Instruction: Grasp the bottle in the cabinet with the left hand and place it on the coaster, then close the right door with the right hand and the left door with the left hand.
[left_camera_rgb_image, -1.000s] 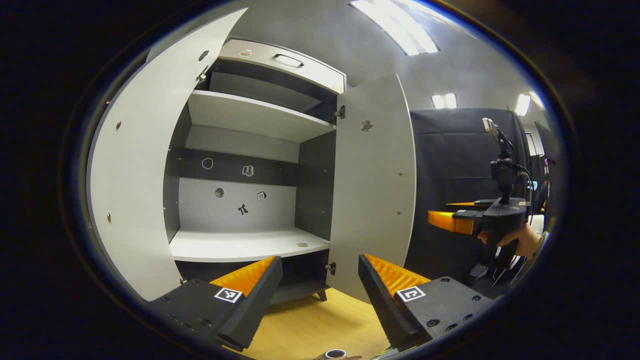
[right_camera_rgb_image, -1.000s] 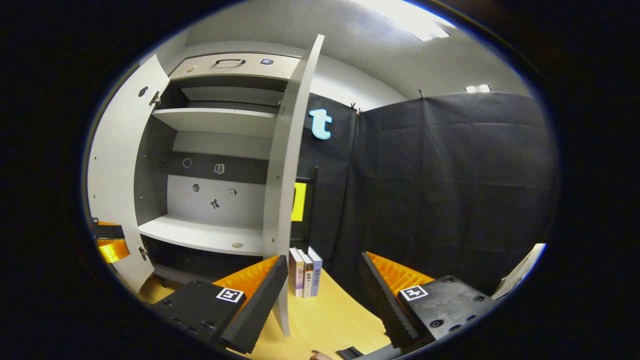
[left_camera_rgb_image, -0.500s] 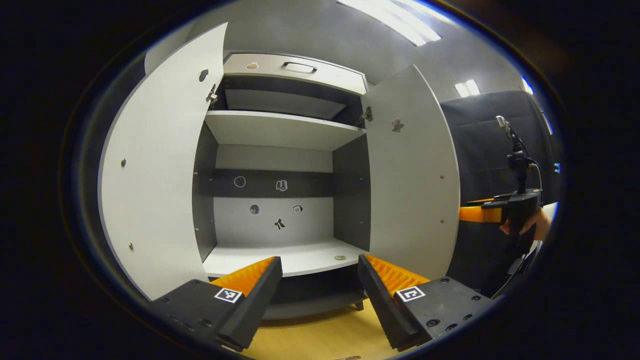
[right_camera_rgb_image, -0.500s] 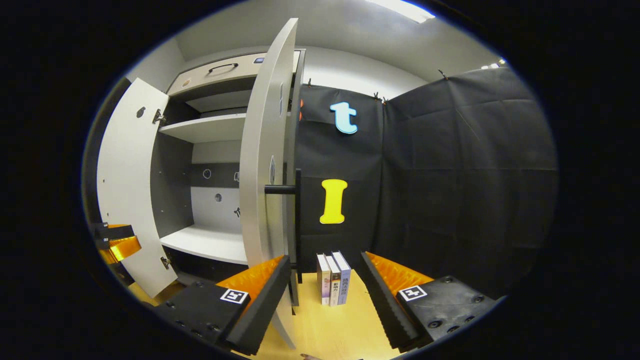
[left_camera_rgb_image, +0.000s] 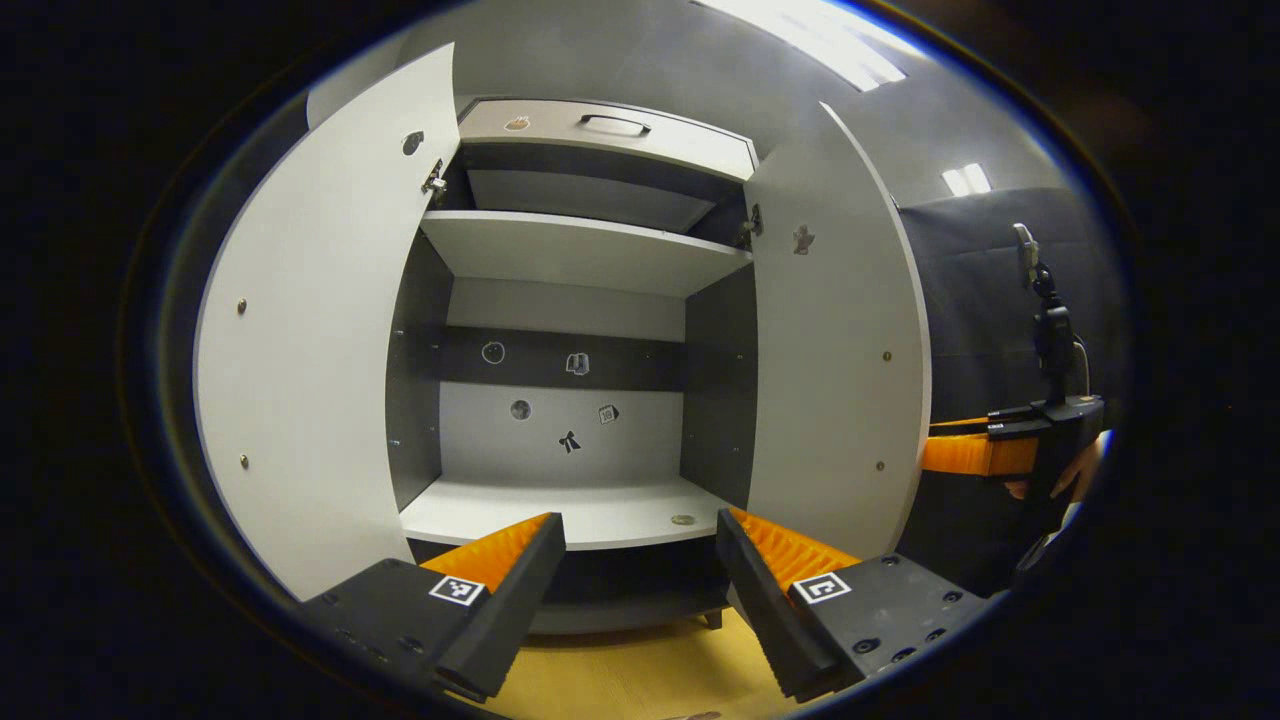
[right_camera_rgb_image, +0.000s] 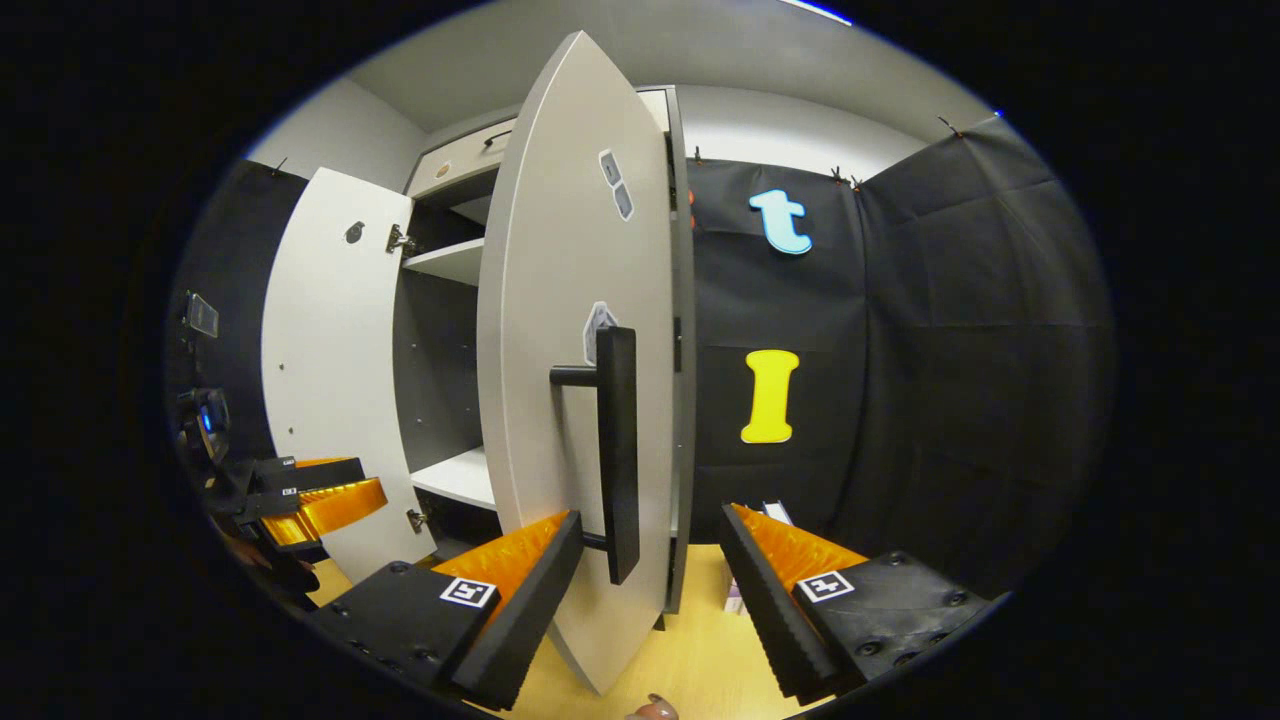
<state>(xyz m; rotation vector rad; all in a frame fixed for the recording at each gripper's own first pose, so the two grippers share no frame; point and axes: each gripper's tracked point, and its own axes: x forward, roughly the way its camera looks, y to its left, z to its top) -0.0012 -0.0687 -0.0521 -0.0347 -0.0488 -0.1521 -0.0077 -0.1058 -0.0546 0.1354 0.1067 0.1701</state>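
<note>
Right tongs (right_camera_rgb_image: 645, 560), open and empty, are facing the right door (right_camera_rgb_image: 560, 420), its upright handle (right_camera_rgb_image: 617, 450) standing just ahead between the fingers.

Black tongs (left_camera_rgb_image: 640, 585), apparently square-tagged

I see the cabinet (left_camera_rgb_image: 570, 260) standing on the table (left_camera_rgb_image: 640, 675), its left door (left_camera_rgb_image: 310, 330) and right door (left_camera_rgb_image: 835, 350) swung out front; the handle (right_camera_rgb_image: 615, 450) sits on the right door's outer face
</note>
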